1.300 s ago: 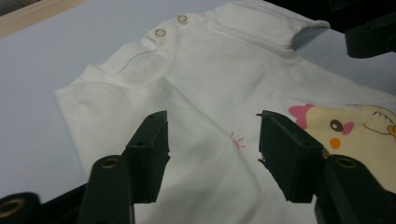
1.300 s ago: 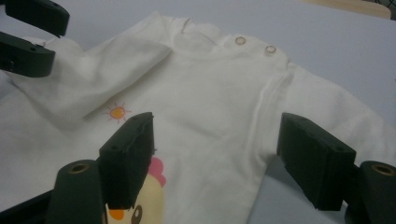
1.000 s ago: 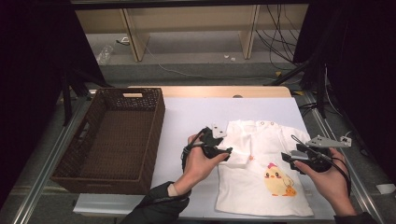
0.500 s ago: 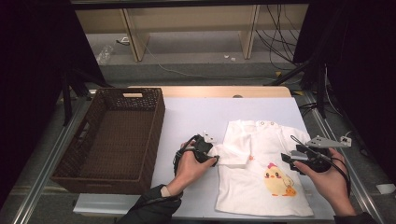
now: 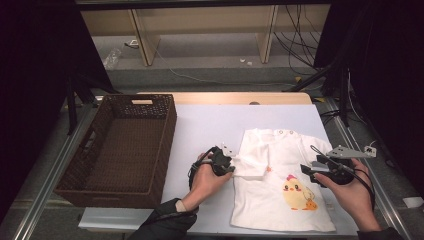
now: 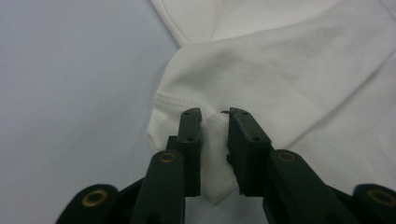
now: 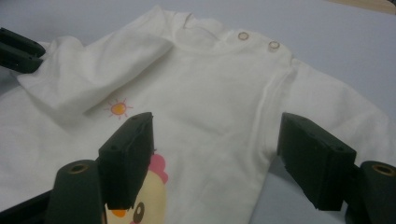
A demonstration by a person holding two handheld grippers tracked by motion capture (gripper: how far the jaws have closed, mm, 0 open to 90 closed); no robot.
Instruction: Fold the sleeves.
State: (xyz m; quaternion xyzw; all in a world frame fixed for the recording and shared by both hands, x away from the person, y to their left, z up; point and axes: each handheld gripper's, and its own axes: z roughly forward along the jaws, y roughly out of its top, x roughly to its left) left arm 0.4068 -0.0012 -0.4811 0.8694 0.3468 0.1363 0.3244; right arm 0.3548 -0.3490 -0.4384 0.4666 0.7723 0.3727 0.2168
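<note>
Basket: a dark woven basket is sitting at the far left of the table, well apart from the shirt, with its long side running away from the person.

Table: its pale top is carrying the basket on the left and the shirt on the right.

Left gripper: it is resting just at the shirt's left edge, pointing right toward the shirt. Its jaws have just been closing and are now standing narrow, with the hem of the folded sleeve lying between them; in the left gripper view the pads are pinching the stitched cuff edge.

Sleeve: the shirt's left sleeve is lying folded inward over the shirt's chest, its cuff pointing left toward the basket.

Shirt: a small white shirt is lying flat, face up, right of the basket. Its long axis is running from the person toward the far edge, neck with two snaps pointing away, hem pointing at the person. A yellow chick print is showing on its lower front.

Right gripper: it is hovering at the shirt's right edge, pointing left. Its jaws are standing wide apart above the cloth, gripping nothing.
</note>
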